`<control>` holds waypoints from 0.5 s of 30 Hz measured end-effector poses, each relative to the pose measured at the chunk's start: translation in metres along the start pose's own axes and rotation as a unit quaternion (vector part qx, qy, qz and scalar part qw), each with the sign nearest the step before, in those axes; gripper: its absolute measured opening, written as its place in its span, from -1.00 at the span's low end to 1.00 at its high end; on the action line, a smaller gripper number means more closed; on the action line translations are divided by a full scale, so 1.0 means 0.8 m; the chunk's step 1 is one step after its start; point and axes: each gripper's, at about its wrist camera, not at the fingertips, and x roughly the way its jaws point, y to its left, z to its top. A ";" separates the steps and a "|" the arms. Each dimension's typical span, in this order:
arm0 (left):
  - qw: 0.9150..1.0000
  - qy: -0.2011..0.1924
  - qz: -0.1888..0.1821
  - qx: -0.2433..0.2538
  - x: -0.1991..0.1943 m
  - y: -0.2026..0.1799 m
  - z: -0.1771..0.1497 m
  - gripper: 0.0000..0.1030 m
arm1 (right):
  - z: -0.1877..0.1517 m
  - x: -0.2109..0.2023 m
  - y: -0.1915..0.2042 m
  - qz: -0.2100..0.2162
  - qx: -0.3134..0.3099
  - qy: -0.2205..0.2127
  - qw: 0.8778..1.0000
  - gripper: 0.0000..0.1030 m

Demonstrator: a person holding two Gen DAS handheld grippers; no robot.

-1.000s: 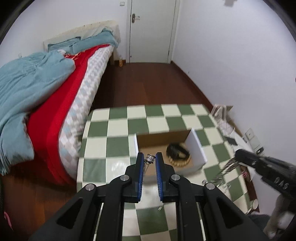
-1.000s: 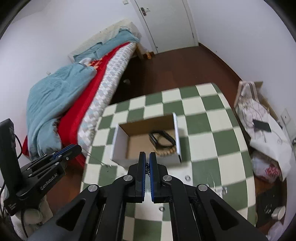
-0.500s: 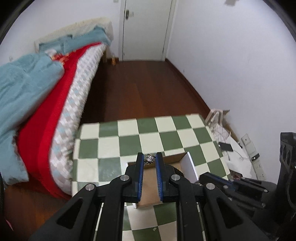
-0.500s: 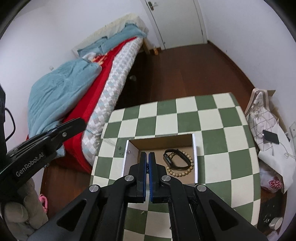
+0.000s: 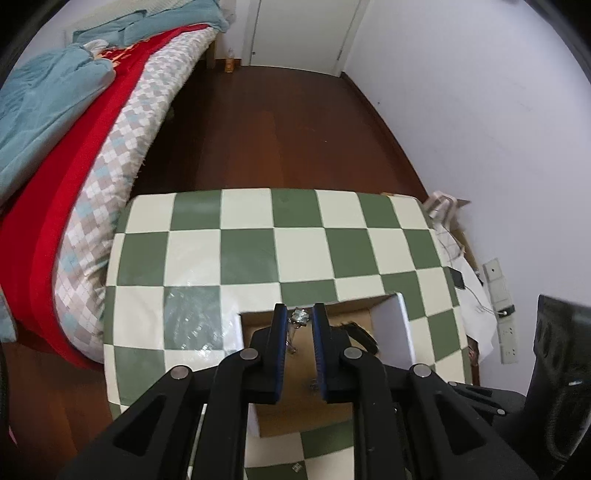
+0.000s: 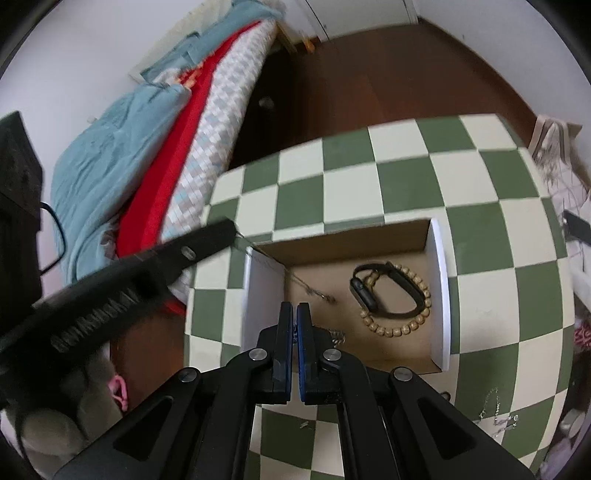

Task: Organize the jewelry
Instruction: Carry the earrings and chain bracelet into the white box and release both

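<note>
Your left gripper (image 5: 300, 316) hangs over the near part of the shallow cardboard box with white side walls (image 5: 391, 328), and its blue-padded jaws pinch a small silvery pendant (image 5: 300, 316) between the tips — a thin chain dangles from it down toward the brown box floor. Your right gripper (image 6: 296, 315) sits above the box's near-left corner with its blue pads pressed almost together; a tiny dark bit shows in the slit between them, but you cannot tell what it is or whether it is truly held.

Just past the right gripper's tips, a fine silver chain (image 6: 314, 291) lies on the box floor, running from the left wall toward the middle. Farther right in the same box rests a black wristband watch (image 6: 384, 295), lying inside the ring of a tan wooden bead bracelet (image 6: 406, 317) — the two touch. In the left view only a sliver of the black band shows beside the right jaw.

On the green-and-cream checkered tabletop (image 6: 491, 306), near the right edge and outside the box, another thin silver chain (image 6: 496, 413) lies loose.

Beyond the table, a bed with a red cover and teal blanket (image 5: 55, 110) stands along the left, then dark wooden floor (image 5: 277, 110) up to a white door (image 5: 303, 29).
</note>
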 end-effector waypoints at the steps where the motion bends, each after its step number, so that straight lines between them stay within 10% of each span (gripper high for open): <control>1: 1.000 0.000 0.006 0.000 0.001 0.001 0.001 -0.74 | 0.001 0.003 -0.001 -0.003 0.002 0.005 1.000 -0.89; 3: 1.000 0.001 0.024 0.004 0.003 0.003 0.002 -0.44 | 0.001 0.006 -0.008 -0.016 0.009 0.011 1.000 -0.53; 5: 0.999 -0.009 0.043 0.007 0.001 0.007 0.000 0.55 | 0.000 0.004 -0.012 -0.043 0.004 0.006 0.999 0.19; 6: 0.998 -0.017 0.054 0.009 0.000 0.008 -0.001 0.70 | -0.002 0.002 -0.013 -0.057 0.000 0.002 0.998 0.22; 9: 0.996 -0.030 0.082 0.011 -0.001 0.014 -0.009 0.79 | -0.008 -0.002 -0.017 -0.099 -0.014 -0.002 0.995 0.23; 15: 0.986 -0.075 0.149 0.021 -0.006 0.026 -0.049 1.00 | -0.028 -0.001 -0.026 -0.187 -0.043 -0.013 0.981 0.92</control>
